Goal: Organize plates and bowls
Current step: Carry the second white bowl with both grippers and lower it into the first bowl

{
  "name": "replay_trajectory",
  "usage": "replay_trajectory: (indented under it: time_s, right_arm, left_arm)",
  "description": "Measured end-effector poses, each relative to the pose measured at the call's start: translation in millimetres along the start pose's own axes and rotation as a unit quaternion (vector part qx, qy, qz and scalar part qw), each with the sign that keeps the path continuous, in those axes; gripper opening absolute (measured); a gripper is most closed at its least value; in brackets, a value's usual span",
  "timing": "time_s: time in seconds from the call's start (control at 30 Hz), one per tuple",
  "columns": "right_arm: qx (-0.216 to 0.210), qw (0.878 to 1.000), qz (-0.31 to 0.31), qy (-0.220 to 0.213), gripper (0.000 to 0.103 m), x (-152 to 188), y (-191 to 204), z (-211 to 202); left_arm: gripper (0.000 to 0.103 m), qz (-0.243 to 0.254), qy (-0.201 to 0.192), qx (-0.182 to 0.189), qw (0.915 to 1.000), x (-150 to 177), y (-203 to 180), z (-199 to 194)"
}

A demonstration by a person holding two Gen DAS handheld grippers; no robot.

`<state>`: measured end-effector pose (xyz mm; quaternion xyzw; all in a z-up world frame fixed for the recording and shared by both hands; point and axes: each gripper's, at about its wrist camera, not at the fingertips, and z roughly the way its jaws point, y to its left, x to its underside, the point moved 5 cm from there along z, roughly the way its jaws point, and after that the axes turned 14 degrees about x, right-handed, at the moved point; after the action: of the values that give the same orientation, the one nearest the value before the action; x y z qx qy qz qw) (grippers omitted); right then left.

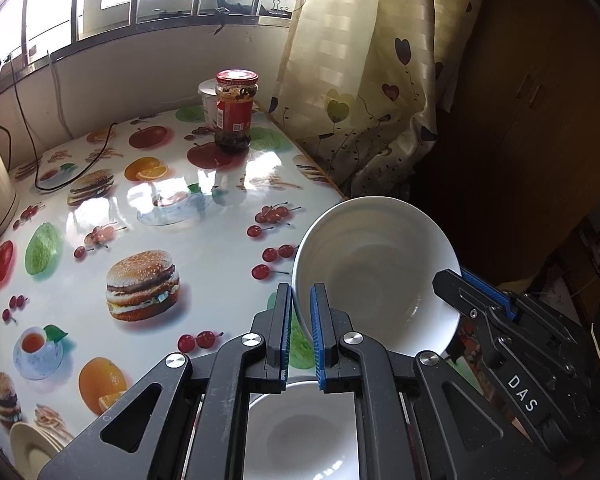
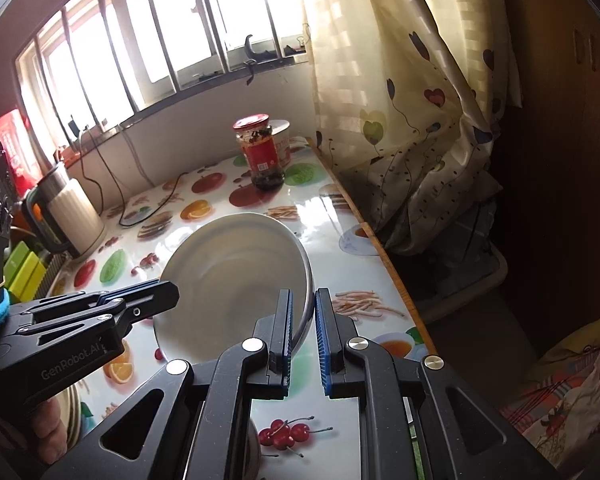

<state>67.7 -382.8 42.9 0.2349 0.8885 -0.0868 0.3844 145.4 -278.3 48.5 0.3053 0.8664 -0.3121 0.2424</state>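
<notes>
Two white bowls (image 1: 374, 264) are showing, one gripped and another (image 1: 300, 432) below it; a stack of cream plates (image 1: 30, 446) is sitting nearby, number unclear; one jar (image 1: 236, 110); one tub (image 1: 209, 102); one kettle (image 2: 74, 216); two tools (image 1: 300, 320).

fruit-print table (image 1: 204, 184) (glossy) bears jar (image 1: 236, 110), kettle (image 2: 74, 214).

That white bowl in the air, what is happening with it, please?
A person holds a gripper in each hand, and both grip the white bowl by its rim, one on each side. The left gripper and the right gripper have their jaws closed on it. The bowl is tilted and lifted above the table. A second bowl sits below, and a jar stands farther back.
</notes>
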Motion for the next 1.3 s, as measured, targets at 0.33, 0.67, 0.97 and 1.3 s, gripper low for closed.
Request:
replay_trajectory:
  time_s: [0.33, 0.67, 0.97, 1.3]
  right_arm:
    - [0.0, 1.0, -0.005, -0.018, 0.012, 11.3, 17.3, -36.0]
    - [-0.002, 1.0, -0.005, -0.014, 0.012, 33.3, 30.3, -55.2]
    - [-0.014, 1.0, -0.007, -0.007, 0.012, 51.3, 38.9, -63.6]
    - [-0.02, 1.0, -0.008, 0.005, 0.012, 71.5, 47.2, -66.1]
  left_arm:
    - [0.01, 0.001, -0.014, 0.008, 0.9999, 17.4, 1.0, -31.0]
    - [0.01, -0.005, -0.017, 0.012, 0.9998, 36.5, 5.5, -50.4]
    - [0.01, -0.018, -0.016, 0.007, 0.9997, 56.6, 13.2, -61.6]
    - [0.01, -0.034, -0.003, 0.003, 0.9994, 77.7, 22.0, -60.3]
